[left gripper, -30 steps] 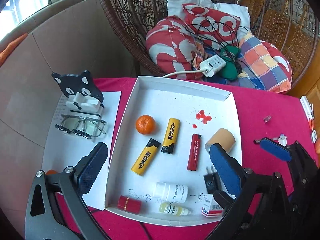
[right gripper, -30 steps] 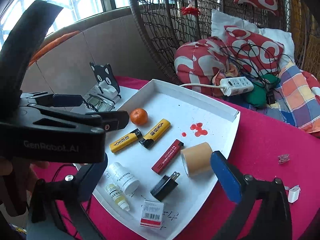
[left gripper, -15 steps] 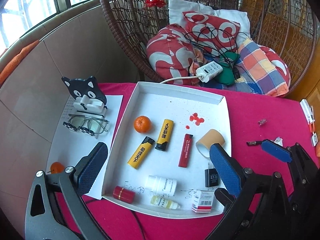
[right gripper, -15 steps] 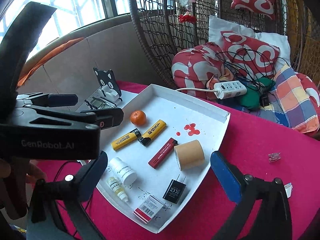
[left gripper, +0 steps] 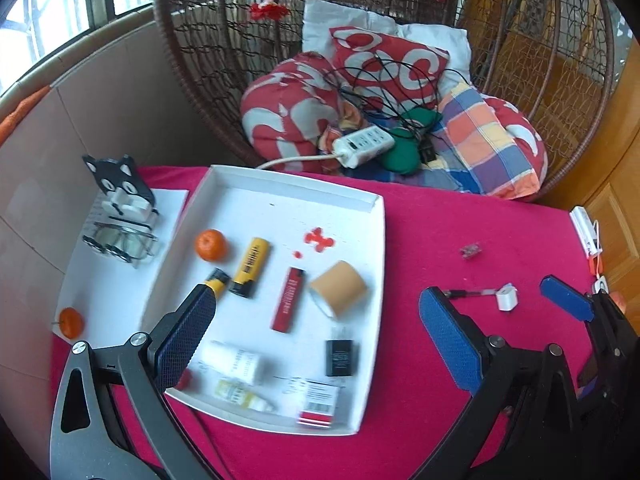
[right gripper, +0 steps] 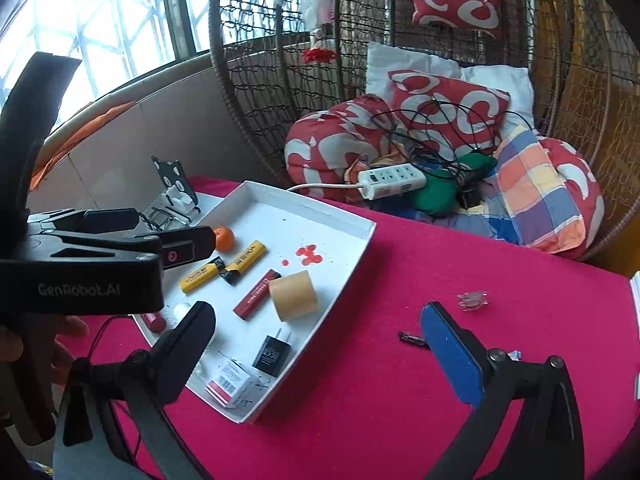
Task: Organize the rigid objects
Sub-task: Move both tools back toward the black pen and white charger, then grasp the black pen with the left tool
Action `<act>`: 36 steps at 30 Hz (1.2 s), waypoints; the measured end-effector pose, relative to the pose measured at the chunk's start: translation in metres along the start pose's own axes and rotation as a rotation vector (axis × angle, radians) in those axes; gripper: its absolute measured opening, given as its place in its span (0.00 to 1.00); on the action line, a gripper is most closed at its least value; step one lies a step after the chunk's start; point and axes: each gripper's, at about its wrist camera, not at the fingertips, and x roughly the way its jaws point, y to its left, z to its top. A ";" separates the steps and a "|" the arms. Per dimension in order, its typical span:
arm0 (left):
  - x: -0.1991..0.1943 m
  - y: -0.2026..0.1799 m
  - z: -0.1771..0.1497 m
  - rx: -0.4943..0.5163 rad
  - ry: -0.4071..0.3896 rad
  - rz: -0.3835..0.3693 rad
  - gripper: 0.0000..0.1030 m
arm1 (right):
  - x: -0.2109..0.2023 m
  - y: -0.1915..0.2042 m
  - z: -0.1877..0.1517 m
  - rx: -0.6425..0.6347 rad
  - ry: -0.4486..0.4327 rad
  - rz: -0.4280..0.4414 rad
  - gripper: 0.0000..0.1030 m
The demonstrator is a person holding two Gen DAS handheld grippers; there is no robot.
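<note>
Both grippers spread, pinching nothing: left gripper [left gripper: 316, 340] hangs over the lower part of the tray [left gripper: 372, 344], right gripper [right gripper: 316, 344] over the red cloth [right gripper: 400, 380] just past the tray's right rim. Loose pieces on the cloth, lower right of the left view: a pen [left gripper: 470, 293] lying roughly across the frame, touching or just beside a small white cube [left gripper: 506, 298], and a small clear bit [left gripper: 471, 249] further up. In my right view the pen's dark end [right gripper: 412, 338] shows just left of my right finger [right gripper: 448, 356]; the rest hides behind it. My judgement: the right gripper is nearer these strays, and the pen's long axis runs about crosswise to my fingers, so some wrist turn would help before closing. Tray contents, left view: tangerine [left gripper: 210, 244] upper left; yellow lighter [left gripper: 250, 266] beside it; second yellow lighter [right gripper: 202, 274], half hidden by my left finger in the left view; red lighter [left gripper: 289, 299] centre, long axis up-down; tape roll [left gripper: 338, 288] on its side right of it; black plug [left gripper: 339, 357] below; white bottle [left gripper: 236, 362], small dropper bottle [left gripper: 240, 396] and red-white box [left gripper: 318, 406] along the lower edge, all blurred. Outside the tray, left edge: second tangerine [left gripper: 71, 322] and glasses [left gripper: 120, 242] on paper by a cat-shaped stand [left gripper: 118, 186].
</note>
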 end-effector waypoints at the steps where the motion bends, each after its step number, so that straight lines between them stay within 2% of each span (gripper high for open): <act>1: 0.003 -0.007 -0.002 -0.001 0.008 -0.007 1.00 | -0.002 -0.010 -0.002 0.013 0.002 -0.010 1.00; 7: 0.024 -0.058 -0.013 0.018 0.068 -0.034 1.00 | -0.022 -0.091 -0.021 0.130 0.010 -0.109 1.00; 13: 0.061 -0.113 -0.022 0.127 0.121 -0.065 1.00 | -0.036 -0.151 -0.044 0.207 0.032 -0.164 1.00; 15: 0.079 -0.129 -0.023 0.179 0.139 -0.071 1.00 | -0.041 -0.163 -0.052 0.211 0.042 -0.175 1.00; 19: 0.123 -0.155 -0.025 0.282 0.167 -0.148 1.00 | -0.052 -0.187 -0.069 0.232 0.062 -0.193 1.00; 25: 0.169 -0.187 -0.033 0.437 0.216 -0.144 1.00 | -0.065 -0.226 -0.094 0.287 0.091 -0.226 1.00; 31: 0.182 -0.208 -0.036 0.482 0.210 -0.161 1.00 | -0.068 -0.250 -0.112 0.351 0.119 -0.249 1.00; 36: 0.192 -0.217 -0.031 0.515 0.207 -0.172 1.00 | -0.065 -0.252 -0.115 0.355 0.131 -0.245 1.00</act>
